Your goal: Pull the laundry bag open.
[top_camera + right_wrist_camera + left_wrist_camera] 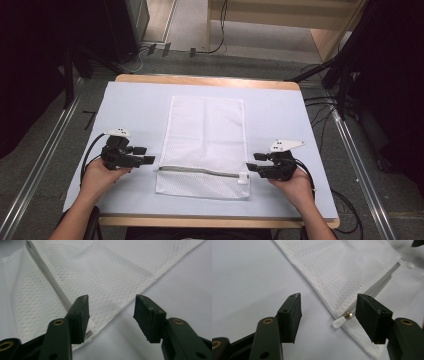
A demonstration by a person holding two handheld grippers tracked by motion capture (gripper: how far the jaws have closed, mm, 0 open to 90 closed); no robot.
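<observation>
White mesh bag (206, 145) lying flat at the centre of the table (135, 105), zipper (200, 171) running across near its front edge. Left claw (149, 155) just beside the bag's left edge, jaws wide and holding nothing, zipper pull (342, 319) between them. Right claw (251, 162) just beside the right edge, jaws wide and holding nothing.

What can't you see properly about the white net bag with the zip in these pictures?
- Inside the white mesh zip bag: the high view shows it flat; the weave hides whether anything is in it.
- Zip pull: in the left gripper view, the right-hand jaw of the left tongs covers that zip end.
- Small label at the bag's edge: right gripper view, too blurred to read.
</observation>
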